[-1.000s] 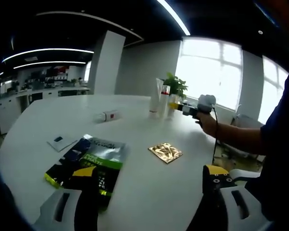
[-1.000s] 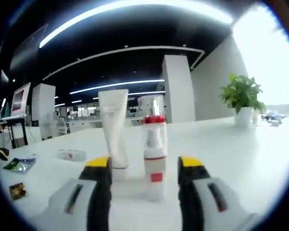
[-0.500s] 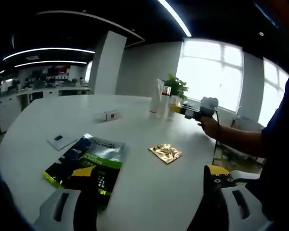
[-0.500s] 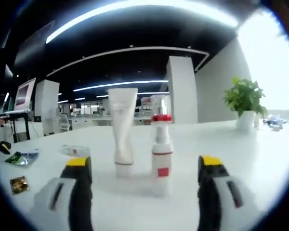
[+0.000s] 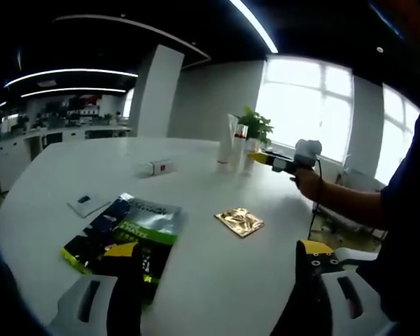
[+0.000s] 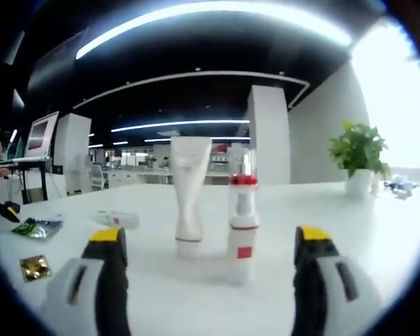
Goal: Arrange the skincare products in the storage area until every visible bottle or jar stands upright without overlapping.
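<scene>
- The pump bottle (image 6: 243,224), clear with a red collar and a red label patch, stands upright on the white table (image 6: 378,252), well in from its edges. It looks like light, hard, slick plastic, and being tall on a narrow foot it would likely tip at a push high up, so the lower body below the collar seems the safest place to take it.
- The white tube (image 6: 190,203) stands on its cap just beside the bottle, apart from it. It is probably soft-walled and would dent under a squeeze; I would hold it low, near the stiffer cap.
- A small bottle (image 5: 156,168) with a red mark lies on its side well apart from those two, toward the table's far edge. It is likely light and apt to roll, so a hold across its middle suits it.
- The right gripper (image 6: 210,280) faces the standing pair with its jaws spread wide and nothing between them.
- The left gripper (image 5: 213,294) also has its jaws apart and empty, low over the near edge.
- The left gripper view adds the green pouch (image 5: 126,234), the gold sachet (image 5: 239,221), a small card (image 5: 87,204) and the person's hand (image 5: 306,183).
- The right gripper view gives the close detail of pump and cap.
</scene>
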